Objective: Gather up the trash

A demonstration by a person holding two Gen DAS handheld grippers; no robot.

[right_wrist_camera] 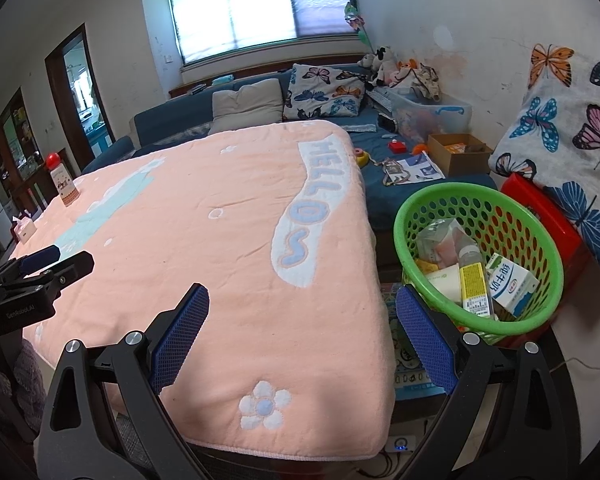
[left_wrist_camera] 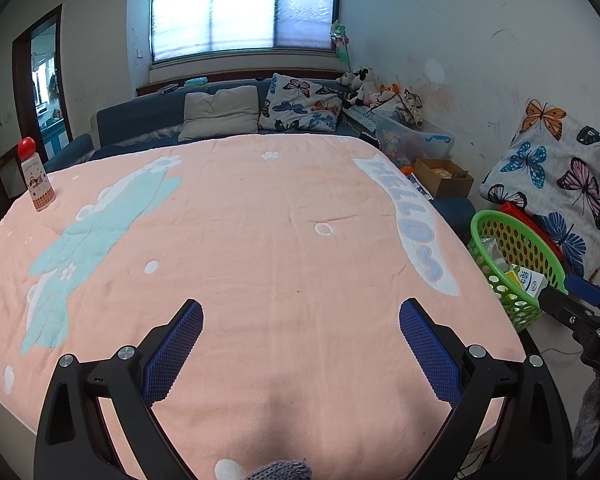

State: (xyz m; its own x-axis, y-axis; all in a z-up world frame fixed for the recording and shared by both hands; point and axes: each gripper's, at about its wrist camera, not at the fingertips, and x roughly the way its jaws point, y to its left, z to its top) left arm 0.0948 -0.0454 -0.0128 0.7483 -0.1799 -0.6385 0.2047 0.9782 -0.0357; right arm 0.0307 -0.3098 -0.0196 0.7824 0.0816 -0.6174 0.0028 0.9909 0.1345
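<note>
A green plastic basket point(right_wrist_camera: 480, 200) stands to the right of the table and holds trash: a milk carton point(right_wrist_camera: 510, 284), a clear bottle with a yellow label point(right_wrist_camera: 474, 280) and wrappers. The basket also shows in the left wrist view point(left_wrist_camera: 500, 232). My left gripper point(left_wrist_camera: 300, 320) is open and empty above the pink blanket point(left_wrist_camera: 260, 240). My right gripper point(right_wrist_camera: 302, 304) is open and empty over the table's right front corner, just left of the basket. Each gripper shows in the other's view: the right one point(left_wrist_camera: 576, 300) and the left one point(right_wrist_camera: 56, 260).
A red-capped bottle point(left_wrist_camera: 36, 180) stands at the table's far left; it also shows in the right wrist view point(right_wrist_camera: 62, 184). A tissue box point(right_wrist_camera: 24, 230) sits at the left edge. A blue sofa point(right_wrist_camera: 260, 112) with pillows, a cardboard box point(right_wrist_camera: 456, 152) and a red stool point(right_wrist_camera: 540, 212) lie beyond.
</note>
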